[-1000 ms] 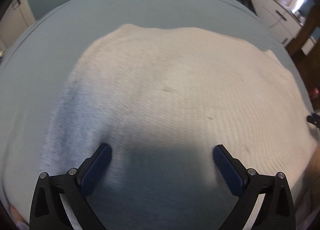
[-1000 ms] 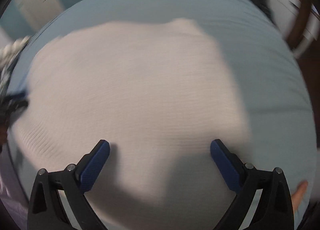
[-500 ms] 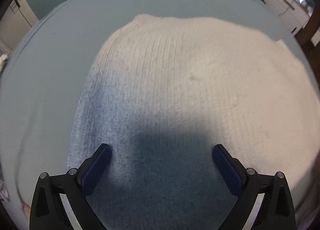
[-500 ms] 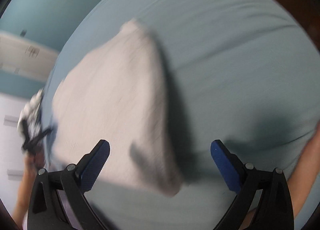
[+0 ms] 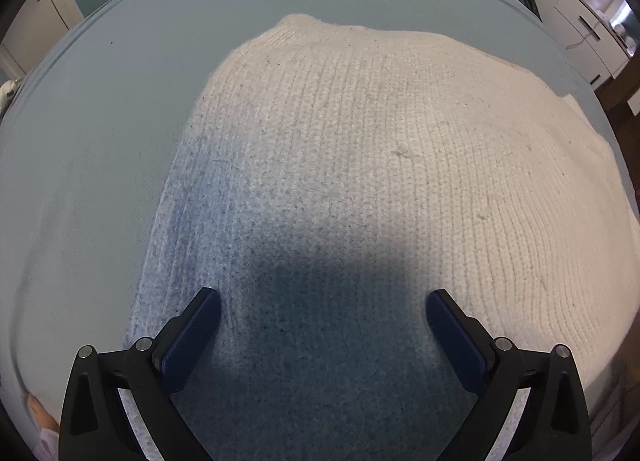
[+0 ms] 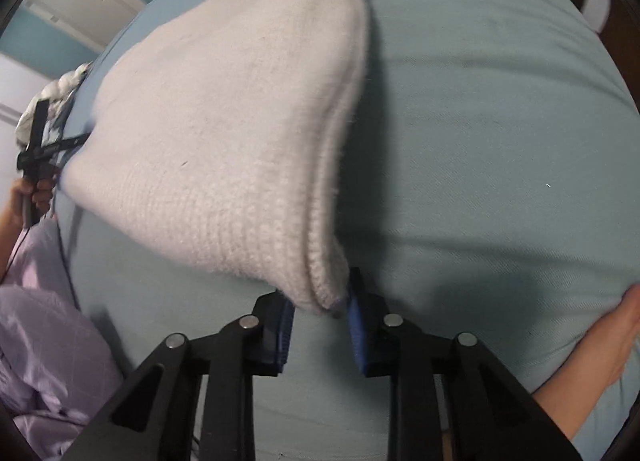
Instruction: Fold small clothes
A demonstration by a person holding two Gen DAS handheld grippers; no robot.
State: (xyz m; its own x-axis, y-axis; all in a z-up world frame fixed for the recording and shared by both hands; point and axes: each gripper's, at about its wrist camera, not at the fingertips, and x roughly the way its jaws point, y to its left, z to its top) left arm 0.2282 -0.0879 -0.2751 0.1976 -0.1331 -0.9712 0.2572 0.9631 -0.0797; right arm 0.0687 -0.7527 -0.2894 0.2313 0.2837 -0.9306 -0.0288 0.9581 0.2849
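A cream knitted garment (image 5: 380,165) lies folded on a light blue bed sheet (image 5: 104,133); its near left part fades to pale blue. My left gripper (image 5: 324,325) hovers open just above that near part, jaws wide apart and empty. In the right wrist view the same garment (image 6: 224,125) lies as a doubled layer, and my right gripper (image 6: 320,313) has its jaws closed around the near corner of the folded edge. The left gripper (image 6: 38,149) shows far left at the garment's other side.
The blue sheet (image 6: 500,141) stretches to the right of the garment. Lilac clothing (image 6: 44,345) is at the lower left, a patterned cloth bundle (image 6: 60,97) at the far left. White cabinets (image 5: 592,37) stand beyond the bed. A bare hand (image 6: 600,341) is at the right.
My right gripper swung to the garment's right edge and closed its jaws on the near corner. My left gripper drew closer over the knit and stayed open.
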